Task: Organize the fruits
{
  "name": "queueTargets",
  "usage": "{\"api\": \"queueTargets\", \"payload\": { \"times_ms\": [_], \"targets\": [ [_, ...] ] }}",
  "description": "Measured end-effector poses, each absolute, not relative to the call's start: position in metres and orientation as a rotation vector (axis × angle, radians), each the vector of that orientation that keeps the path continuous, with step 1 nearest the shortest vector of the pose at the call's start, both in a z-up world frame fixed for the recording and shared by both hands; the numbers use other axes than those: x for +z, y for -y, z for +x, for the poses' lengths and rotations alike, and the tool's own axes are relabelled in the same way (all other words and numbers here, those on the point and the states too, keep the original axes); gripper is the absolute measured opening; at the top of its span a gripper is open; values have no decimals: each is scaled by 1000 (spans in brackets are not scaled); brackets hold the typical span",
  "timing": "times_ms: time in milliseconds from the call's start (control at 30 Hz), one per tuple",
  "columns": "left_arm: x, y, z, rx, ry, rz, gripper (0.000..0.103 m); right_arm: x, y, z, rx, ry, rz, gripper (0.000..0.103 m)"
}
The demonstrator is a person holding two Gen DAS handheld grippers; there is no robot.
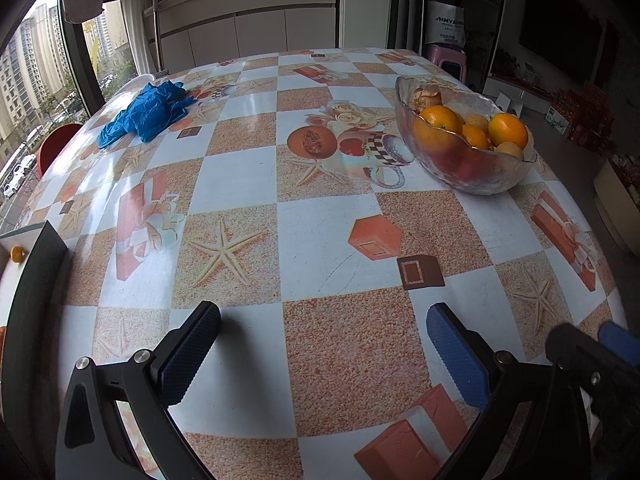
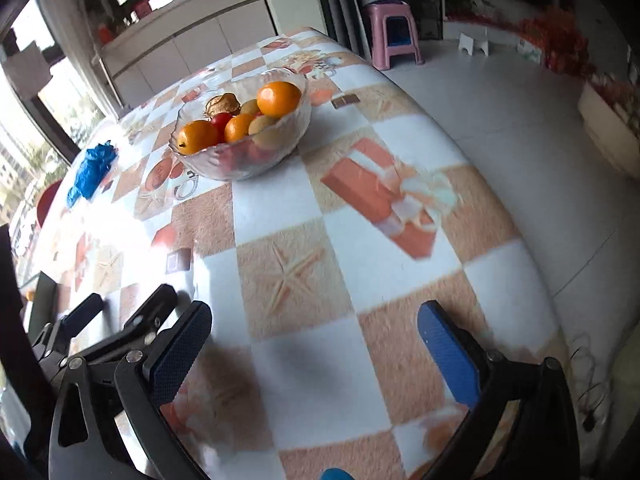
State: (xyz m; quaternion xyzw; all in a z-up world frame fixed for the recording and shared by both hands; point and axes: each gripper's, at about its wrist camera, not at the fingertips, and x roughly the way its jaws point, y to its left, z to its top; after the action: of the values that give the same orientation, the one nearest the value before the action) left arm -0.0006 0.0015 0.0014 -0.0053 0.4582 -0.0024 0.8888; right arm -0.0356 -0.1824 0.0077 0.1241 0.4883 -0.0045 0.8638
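A clear glass bowl (image 1: 496,178) (image 2: 248,168) stands on the checked tablecloth, holding oranges (image 1: 507,130) (image 2: 278,98), a smaller orange, yellow-green fruits, something red and a brownish peel. My left gripper (image 1: 324,340) hovers open over the near part of the table, nothing between its blue pads. It also shows at the lower left of the right wrist view as the left gripper (image 2: 120,312). My right gripper (image 2: 314,340) is open and empty too, near the table's right edge. The bowl lies well ahead of both. A small orange (image 1: 17,255) sits on a white surface at the far left.
Crumpled blue gloves (image 1: 148,114) (image 2: 91,170) lie at the table's far left. A pink stool (image 2: 394,34) stands on the tiled floor beyond the far right corner. White cabinets line the back wall. A red chair (image 1: 56,144) sits by the window. The table edge (image 2: 520,240) drops off to the right.
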Motion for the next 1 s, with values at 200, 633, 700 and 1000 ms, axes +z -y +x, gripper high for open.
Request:
{"api": "queueTargets", "payload": {
  "times_ms": [200, 633, 700, 1000],
  "targets": [
    [2, 2, -2, -4, -952, -8, 103, -4, 171, -73, -113, -948, 82, 103],
    [2, 2, -3, -4, -952, -8, 103, -8, 161, -80, -102, -923, 28, 103],
    [2, 2, -3, -4, -952, -8, 103, -7, 162, -80, -103, -921, 29, 103],
    [2, 2, -3, -4, -952, -8, 103, -7, 162, -81, -102, -920, 29, 103]
  ]
}}
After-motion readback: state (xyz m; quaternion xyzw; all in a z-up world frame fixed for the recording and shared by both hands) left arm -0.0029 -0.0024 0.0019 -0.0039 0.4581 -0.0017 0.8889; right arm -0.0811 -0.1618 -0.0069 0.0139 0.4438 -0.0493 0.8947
